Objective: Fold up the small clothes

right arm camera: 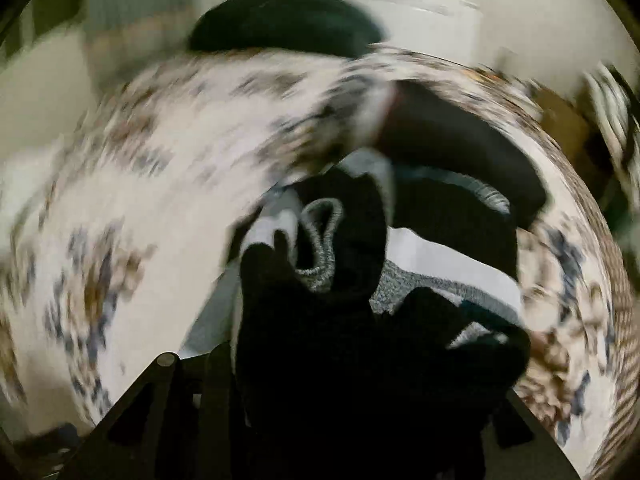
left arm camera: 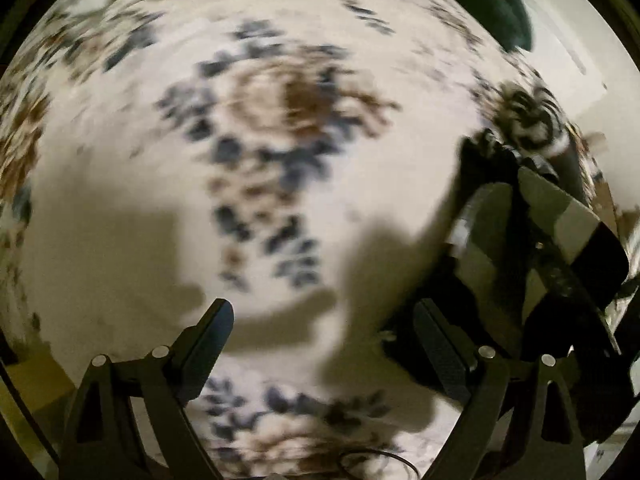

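Left gripper (left arm camera: 320, 344): jaws standing wide apart with nothing between them, hovering over the floral cloth (left arm camera: 280, 152) that is covering the surface below. Right gripper (right arm camera: 320, 420): its jaws are mostly hidden under a black sock (right arm camera: 312, 340), which is filling the gap and bunching over them; they appear to be clamping on it, the fabric hanging close to the lens. Just beyond, a pile of socks (right arm camera: 440, 264) is lying on the cloth, black ones mixed with grey-and-white ones, overlapping. In the left view the right gripper (left arm camera: 500, 184) is showing at right with dark fabric at its tip. Farther off, a dark cushion (right arm camera: 280, 20) is sitting at the cloth's far edge. Both views are blurring heavily. Risks, as judged: the bunched grip may be catching a second sock from the pile, or the held sock may be slipping out if only a thin fold is pinched; a crumpled hold would also be making a clean fold harder
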